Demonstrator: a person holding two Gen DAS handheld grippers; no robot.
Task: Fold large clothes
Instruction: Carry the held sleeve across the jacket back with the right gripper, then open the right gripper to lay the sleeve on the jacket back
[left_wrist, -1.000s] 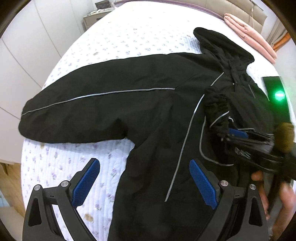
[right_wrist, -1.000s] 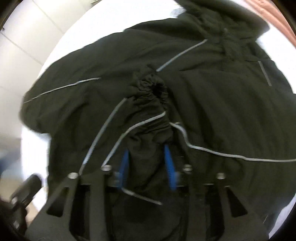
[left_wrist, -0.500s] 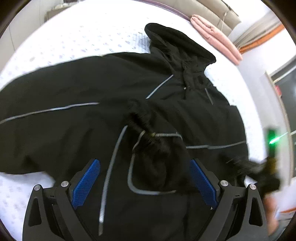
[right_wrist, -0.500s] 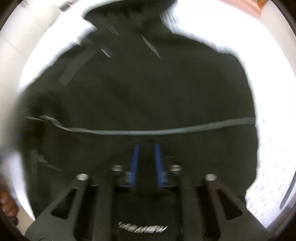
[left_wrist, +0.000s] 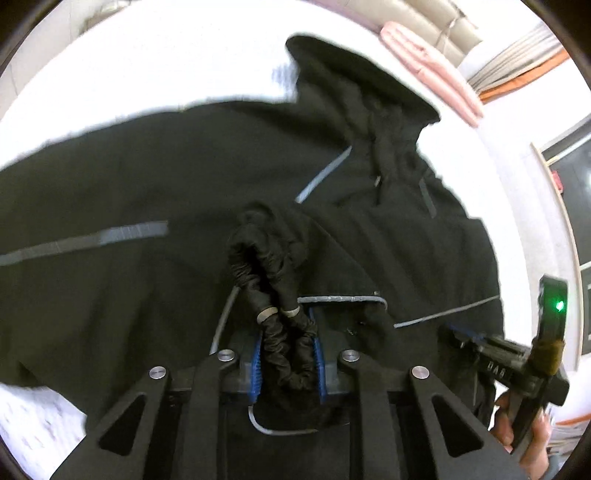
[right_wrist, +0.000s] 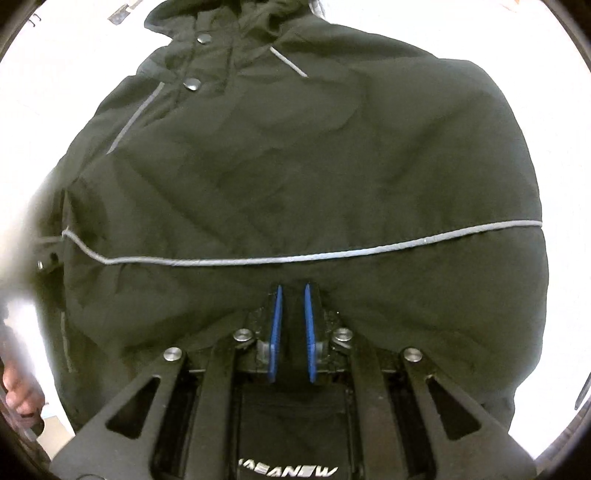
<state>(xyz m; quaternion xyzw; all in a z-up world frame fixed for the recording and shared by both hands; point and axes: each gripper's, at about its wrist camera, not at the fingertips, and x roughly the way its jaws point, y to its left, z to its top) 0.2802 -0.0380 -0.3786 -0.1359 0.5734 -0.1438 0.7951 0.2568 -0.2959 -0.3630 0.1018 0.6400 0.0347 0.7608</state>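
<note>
Black padded hooded jacket with grey piping (right_wrist: 295, 166) lies flat on white quilted bed (left_wrist: 184, 66); left gripper (left_wrist: 287, 365) clamped on its gathered sleeve cuff (left_wrist: 273, 280), right gripper (right_wrist: 291, 328) pinching, probably, the hem w/ 2 jaws near-together, to fold inward.

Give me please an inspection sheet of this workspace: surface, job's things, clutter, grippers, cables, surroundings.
Surface: bed with white quilted cover.
Job's things: black jacket spread on the bed, hood away from the cameras; its cuff lies folded onto the body.
Clutter: pink cloth at the far edge of the bed.
Grippers: left gripper shut on the cuff; right gripper shut on the jacket's near edge.
Cables: nothing seen.
Surroundings: padded headboard, curtain.
</note>
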